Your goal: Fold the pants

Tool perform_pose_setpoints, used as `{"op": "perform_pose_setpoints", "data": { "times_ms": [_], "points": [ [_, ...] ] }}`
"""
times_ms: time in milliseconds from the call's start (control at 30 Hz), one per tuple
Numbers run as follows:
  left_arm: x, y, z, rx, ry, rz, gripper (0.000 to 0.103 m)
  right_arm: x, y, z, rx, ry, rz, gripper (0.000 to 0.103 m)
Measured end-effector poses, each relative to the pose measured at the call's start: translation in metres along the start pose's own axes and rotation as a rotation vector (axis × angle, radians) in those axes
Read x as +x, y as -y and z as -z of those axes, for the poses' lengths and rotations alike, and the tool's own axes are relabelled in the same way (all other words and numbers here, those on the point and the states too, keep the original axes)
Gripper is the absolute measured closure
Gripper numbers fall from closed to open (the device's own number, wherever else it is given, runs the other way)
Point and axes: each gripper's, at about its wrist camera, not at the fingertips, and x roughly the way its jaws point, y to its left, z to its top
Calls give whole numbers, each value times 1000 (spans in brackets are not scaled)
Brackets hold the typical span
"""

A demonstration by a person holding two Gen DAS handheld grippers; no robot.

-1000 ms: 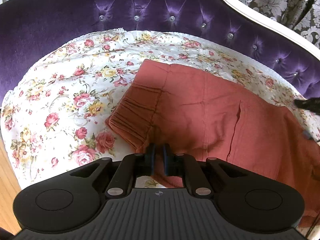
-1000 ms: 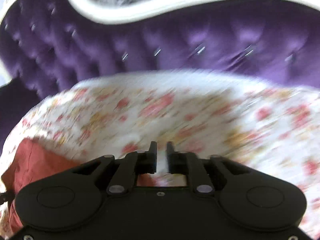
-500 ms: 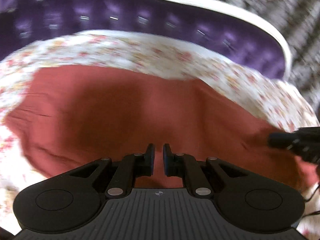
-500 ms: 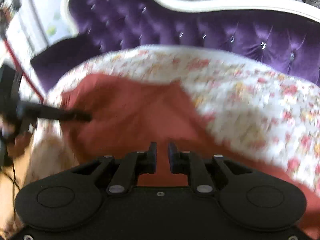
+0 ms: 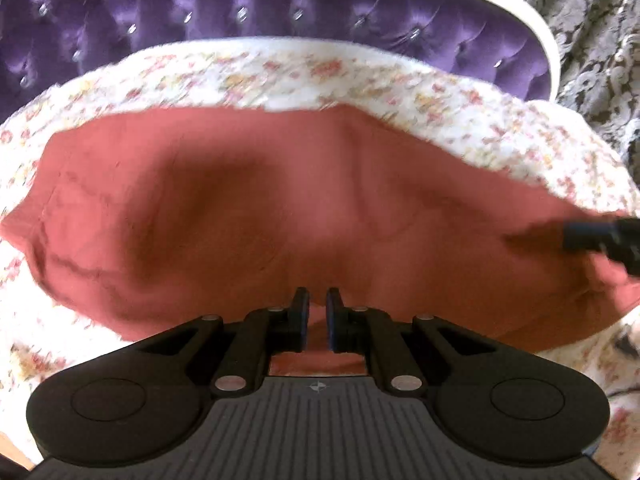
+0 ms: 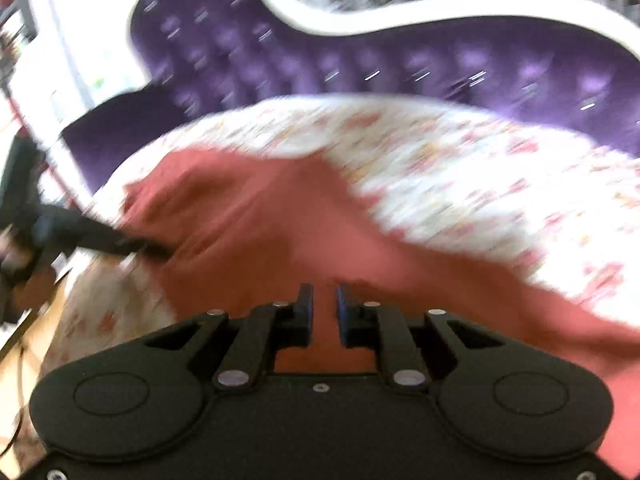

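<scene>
Rust-red pants (image 5: 280,208) lie spread across a floral sheet (image 5: 280,72) on a purple sofa. My left gripper (image 5: 317,308) is shut on the near edge of the pants, with cloth between its fingers. The right gripper's fingers (image 5: 592,234) touch the pants at the right edge of the left wrist view. In the right wrist view the pants (image 6: 280,232) run from left to lower right, and my right gripper (image 6: 324,308) is shut on their near edge. The left gripper's fingers (image 6: 120,242) hold the cloth at the left.
The tufted purple sofa back (image 5: 280,12) with a white frame (image 5: 500,4) rises behind the sheet. A dark sofa arm (image 6: 104,136) stands at the left in the right wrist view. Wooden floor (image 6: 36,320) shows at the lower left.
Both grippers have swung over the pants and closed on their near edge. The left has moved from the waistband end towards the middle. The right, over bare sheet before, is now on the cloth.
</scene>
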Motion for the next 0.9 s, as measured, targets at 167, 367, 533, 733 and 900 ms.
{"op": "perform_pose_setpoints", "data": {
  "times_ms": [167,367,533,733,900],
  "points": [
    [13,26,-9,20,8,59,93,6,45,-24,74,54,67,78],
    [34,38,5,61,-39,53,93,42,53,-23,17,-51,15,78],
    [30,23,9,-15,-41,108,93,58,33,-7,-69,-114,-4,64],
    [35,10,8,-85,-51,163,93,58,30,-4,-90,-123,3,64],
    [36,10,8,-81,-46,172,93,58,25,-13,-150,-107,81,99]
  ]
}}
